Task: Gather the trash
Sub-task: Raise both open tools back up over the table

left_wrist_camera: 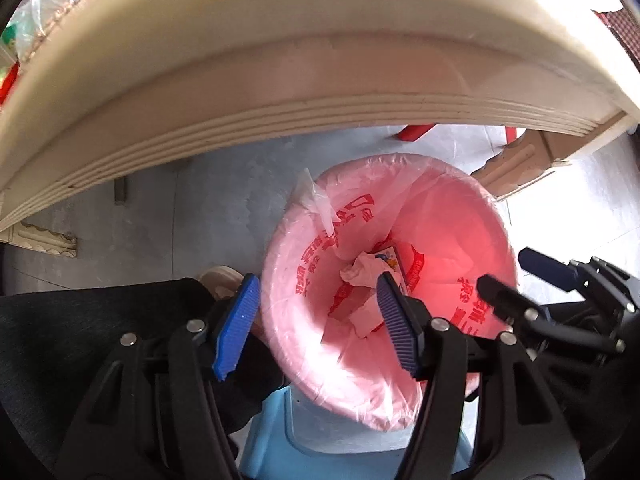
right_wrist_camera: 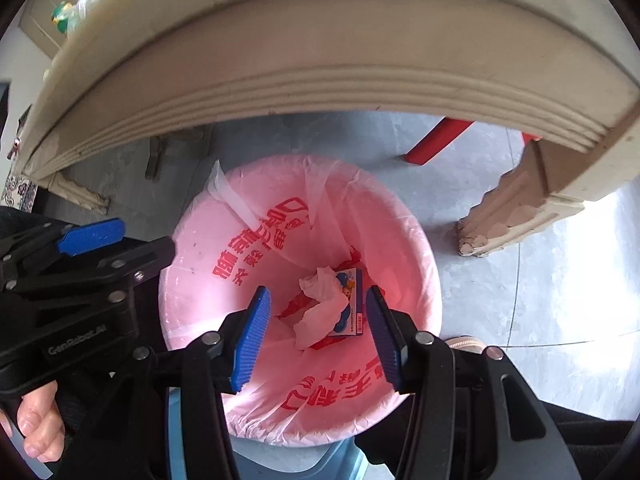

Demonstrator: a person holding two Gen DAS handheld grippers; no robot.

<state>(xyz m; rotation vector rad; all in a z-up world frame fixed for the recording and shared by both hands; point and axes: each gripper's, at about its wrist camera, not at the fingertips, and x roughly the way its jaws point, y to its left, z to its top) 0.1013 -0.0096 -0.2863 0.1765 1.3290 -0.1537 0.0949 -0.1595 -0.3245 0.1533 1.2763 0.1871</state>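
Pink translucent plastic liner printed with red characters (right_wrist_camera: 248, 268) fills the round bin below me, its edge folded over the rim of the light blue plastic waste bin (left_wrist_camera: 280, 432), which stands on the grey tiled floor (right_wrist_camera: 520, 280) just under the ribbed edge of a cream-coloured table (right_wrist_camera: 320, 80). Down at the bottom of the liner lie the collected pieces: a crumpled white tissue (right_wrist_camera: 320, 308) touching and partly covering a small flat blue carton with a cartoon picture (right_wrist_camera: 351, 304). My left gripper (left_wrist_camera: 316, 316) hangs over the near rim with its blue ribbed pads spread wide and nothing between them; one pad sits outside the rim, the other above the bin's mouth. My right gripper (right_wrist_camera: 318, 332) is poised straight above the tissue and carton, jaws likewise parted and empty. Each pair of tongs shows in the other's view, at the side of the bin. A carved cream table leg (right_wrist_camera: 516, 220) stands on the floor to the right, and a red leg of some furniture (right_wrist_camera: 432, 140) shows behind the bin
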